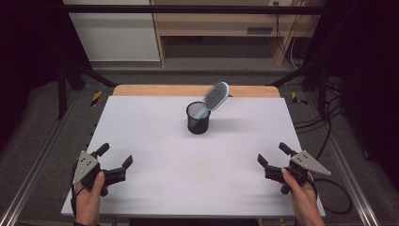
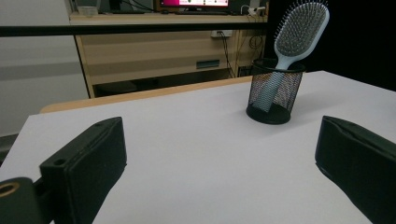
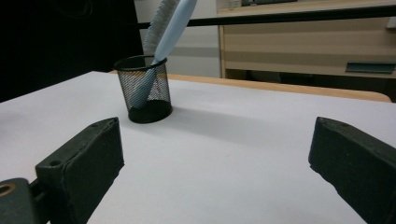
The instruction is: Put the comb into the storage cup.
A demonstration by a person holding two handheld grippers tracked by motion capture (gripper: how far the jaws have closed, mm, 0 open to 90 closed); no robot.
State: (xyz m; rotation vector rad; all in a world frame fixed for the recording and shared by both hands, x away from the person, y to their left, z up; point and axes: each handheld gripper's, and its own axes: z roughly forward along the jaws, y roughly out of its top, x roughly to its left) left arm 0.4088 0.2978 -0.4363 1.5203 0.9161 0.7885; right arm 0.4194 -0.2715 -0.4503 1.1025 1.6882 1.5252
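I hold my left gripper at the lower left of the high view, just over the white counter. Its jaws are spread wide with nothing between them. My right gripper sits at the lower right, and its jaws are spread wide too, holding nothing. Well apart from both, near the top middle of the counter, stands a black mesh cup. A light blue hairbrush leans in it, handle down, bristle head sticking out toward the upper right.
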